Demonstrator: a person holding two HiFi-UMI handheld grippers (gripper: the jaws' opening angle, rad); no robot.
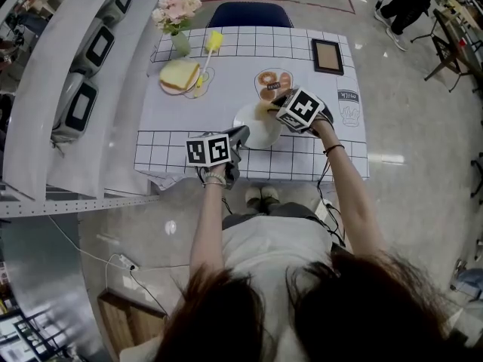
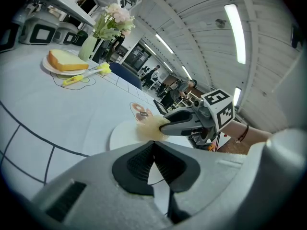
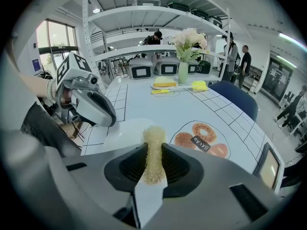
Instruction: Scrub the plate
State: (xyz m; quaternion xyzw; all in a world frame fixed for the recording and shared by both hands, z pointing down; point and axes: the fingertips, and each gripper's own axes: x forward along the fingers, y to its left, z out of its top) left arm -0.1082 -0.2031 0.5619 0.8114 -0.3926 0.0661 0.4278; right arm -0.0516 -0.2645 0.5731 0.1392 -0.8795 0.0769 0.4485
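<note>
White gridded worktop (image 1: 173,127) carries the white plate (image 1: 253,131) near its front edge, with a slice of bread (image 1: 179,75), a yellow brush (image 1: 213,42) and a vase of flowers (image 1: 176,13) further back. On the plate's far side, the right gripper (image 3: 154,164) is clenched on a yellowish mesh scrubber (image 3: 154,145). At the plate's near rim, the left gripper (image 2: 153,150) has its jaws closed together, nothing between them

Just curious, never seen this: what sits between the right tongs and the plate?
A yellow mesh scrubber, pinched in the right tongs, its tip at the white plate; the right gripper view shows it.
</note>
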